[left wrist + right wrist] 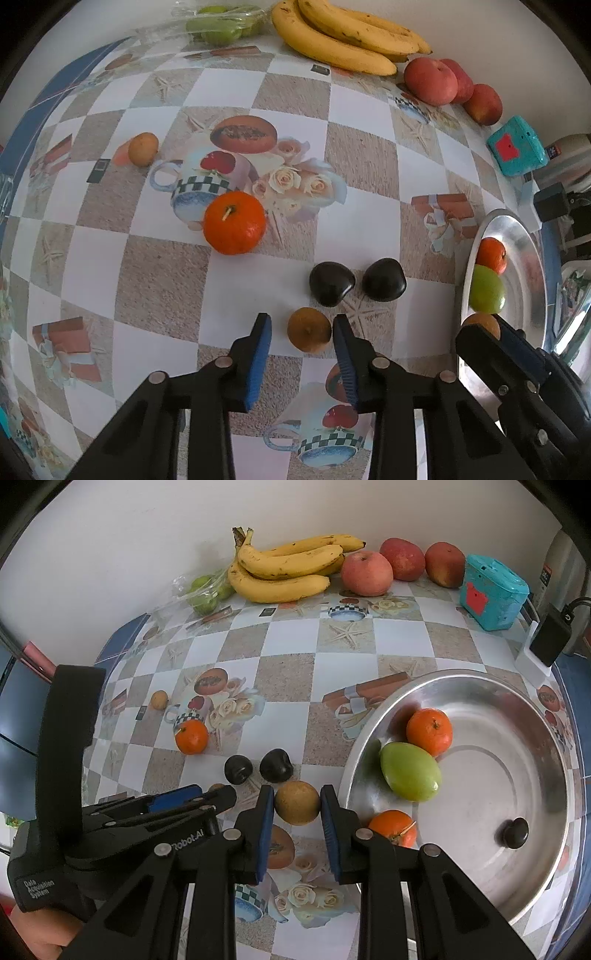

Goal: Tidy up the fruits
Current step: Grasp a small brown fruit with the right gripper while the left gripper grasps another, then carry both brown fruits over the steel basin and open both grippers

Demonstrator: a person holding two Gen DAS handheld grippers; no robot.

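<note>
The right hand-held gripper clasps a brown fruit beside the bowl; next, carry it in. Left hand-held gripper gapes.

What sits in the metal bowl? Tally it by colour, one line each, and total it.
Orange fruits: 2
Green fruit: 1
Dark fruit: 1
Total: 4 in the metal bowl
Not counted: the brown fruit clamped in the right gripper.
</note>
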